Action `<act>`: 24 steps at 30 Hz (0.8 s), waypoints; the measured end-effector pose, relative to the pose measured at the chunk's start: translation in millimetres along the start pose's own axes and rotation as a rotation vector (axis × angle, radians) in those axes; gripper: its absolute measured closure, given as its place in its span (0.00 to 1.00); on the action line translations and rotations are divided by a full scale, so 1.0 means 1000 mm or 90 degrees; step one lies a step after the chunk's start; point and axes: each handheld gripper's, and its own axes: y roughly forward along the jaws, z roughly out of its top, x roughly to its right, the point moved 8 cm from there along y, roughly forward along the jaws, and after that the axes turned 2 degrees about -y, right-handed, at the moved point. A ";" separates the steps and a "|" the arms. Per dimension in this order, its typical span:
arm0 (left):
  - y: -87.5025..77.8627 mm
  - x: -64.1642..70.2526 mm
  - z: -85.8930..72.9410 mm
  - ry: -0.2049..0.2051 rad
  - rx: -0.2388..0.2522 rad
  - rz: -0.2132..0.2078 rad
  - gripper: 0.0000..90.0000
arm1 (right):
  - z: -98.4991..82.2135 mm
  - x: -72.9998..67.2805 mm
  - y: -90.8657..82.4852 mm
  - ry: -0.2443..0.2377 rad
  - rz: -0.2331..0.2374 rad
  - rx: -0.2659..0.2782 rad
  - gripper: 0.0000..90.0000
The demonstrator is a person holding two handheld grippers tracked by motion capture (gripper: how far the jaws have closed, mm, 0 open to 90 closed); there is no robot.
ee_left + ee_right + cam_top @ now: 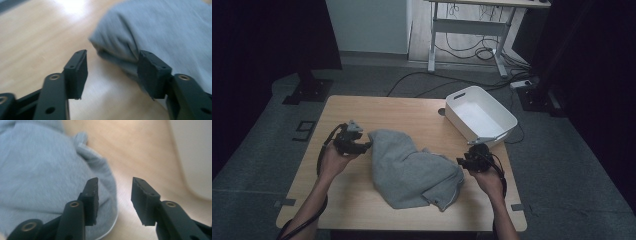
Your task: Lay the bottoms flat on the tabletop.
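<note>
Grey garment (414,170), a soft crumpled heap of knit cloth, lies in the middle of the wooden bench (412,112), between the person's two hands. In the high view the left tool (368,145) sits at the garment's upper left edge, held in the left hand (332,161), with its grey three-cornered plate on top. The right tool (460,162) sits at the garment's right edge, held in the right hand (488,179). In the left gripper view the left tool (112,72) has its jaws apart with only bare wood between them; a rounded fold of the garment (155,32) lies just beyond the right-hand pad, and no cloth is pinched. In the right gripper view the right tool (114,200) likewise stands apart, the gap showing bench surface, while the garment (45,175) with its pale hem lies behind and beside the left-hand jaw, not clamped. A white bin (503,118) with a handle slot stands at the bench's far right corner, well apart from the garment. Cables trail across the floor beyond the bench.
</note>
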 end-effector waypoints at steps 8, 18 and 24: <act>-0.021 0.039 -0.040 0.010 0.026 -0.120 0.36 | -0.031 -0.032 -0.013 -0.029 0.053 -0.008 0.60; 0.029 0.077 -0.053 0.037 -0.024 -0.133 0.70 | -0.072 -0.093 0.015 -0.106 0.108 -0.074 0.68; 0.017 0.062 -0.029 0.032 0.014 -0.099 0.98 | -0.075 -0.075 0.005 -0.114 0.034 -0.079 0.96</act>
